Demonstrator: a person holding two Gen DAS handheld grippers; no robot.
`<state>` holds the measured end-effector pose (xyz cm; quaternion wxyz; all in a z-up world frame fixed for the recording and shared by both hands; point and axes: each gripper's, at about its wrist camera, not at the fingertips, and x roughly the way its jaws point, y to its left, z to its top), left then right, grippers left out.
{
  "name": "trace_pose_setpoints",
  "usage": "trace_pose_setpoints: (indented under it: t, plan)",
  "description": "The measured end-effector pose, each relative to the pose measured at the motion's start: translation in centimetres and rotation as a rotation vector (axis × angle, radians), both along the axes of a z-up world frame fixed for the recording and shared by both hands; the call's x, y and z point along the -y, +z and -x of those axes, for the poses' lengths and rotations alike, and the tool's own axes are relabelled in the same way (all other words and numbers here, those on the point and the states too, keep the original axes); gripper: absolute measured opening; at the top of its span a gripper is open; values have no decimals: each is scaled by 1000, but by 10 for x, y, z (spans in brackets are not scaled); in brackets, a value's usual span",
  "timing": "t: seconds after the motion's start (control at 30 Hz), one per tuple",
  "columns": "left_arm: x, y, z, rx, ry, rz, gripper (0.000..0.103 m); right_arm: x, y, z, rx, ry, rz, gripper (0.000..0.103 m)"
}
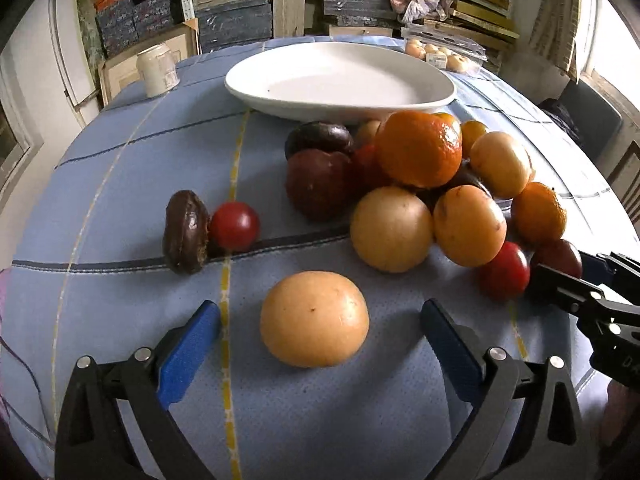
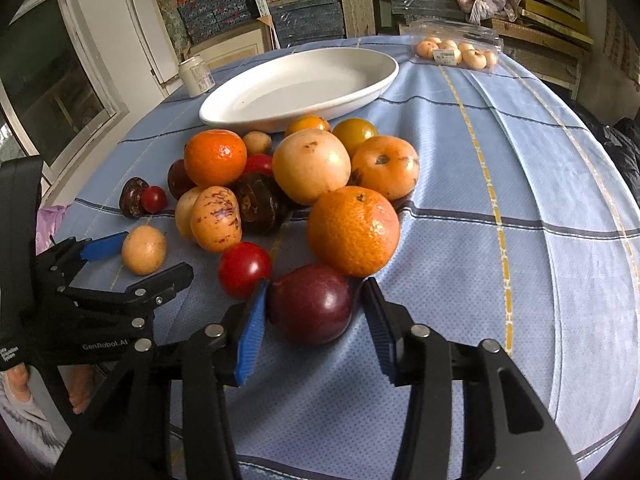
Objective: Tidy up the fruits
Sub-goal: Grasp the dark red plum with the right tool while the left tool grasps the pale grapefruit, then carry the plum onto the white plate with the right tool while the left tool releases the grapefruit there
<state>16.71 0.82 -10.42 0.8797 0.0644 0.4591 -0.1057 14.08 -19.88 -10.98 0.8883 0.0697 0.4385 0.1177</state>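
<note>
Here the right gripper brackets a plum.

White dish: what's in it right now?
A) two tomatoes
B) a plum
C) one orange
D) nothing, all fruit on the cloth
D: the white dish shows a bare inside in both views, and the fruit pile sits on the cloth in front of it.

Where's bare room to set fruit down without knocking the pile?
The white dish is empty. Bare cloth lies right of the big orange, out to the yellow stripe, and between the dish and the onion pack. It is crowded from the dish's near rim to the right gripper around the dark plum.
</note>
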Motion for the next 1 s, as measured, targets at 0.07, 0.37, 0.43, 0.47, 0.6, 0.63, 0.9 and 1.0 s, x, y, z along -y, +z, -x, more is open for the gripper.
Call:
trace_pose_setpoints:
  t: [0.07, 0.37, 0.43, 0.47, 0.6, 0.63, 0.9, 1.0]
  plan:
    - [2, -1, -2, 2, 6, 2, 100, 0, 0, 0, 0, -2, 0, 41]
    - [-3, 12, 11, 47, 30, 43, 46, 2, 0, -1, -1, -5, -7, 39]
    - [-6, 13, 12, 43, 25, 71, 45, 2, 0, 0, -1, -5, -11, 38]
    - [-9, 14, 13, 39, 18, 97, 45, 2, 0, 0, -1, -6, -13, 38]
    - [-11, 19, 24, 55, -6, 147, 45, 2, 2, 2, 6, -6, -23, 38]
    - [-11, 23, 28, 74, -8, 149, 45, 2, 3, 3, 13, -4, -30, 38]
    - [0, 89, 8, 219, -26, 142, 45, 1, 68, 3, 174, 36, -13, 37]
    - [8, 107, -31, 248, -14, 142, 45, -4, 102, -28, 245, 39, 45, 37]
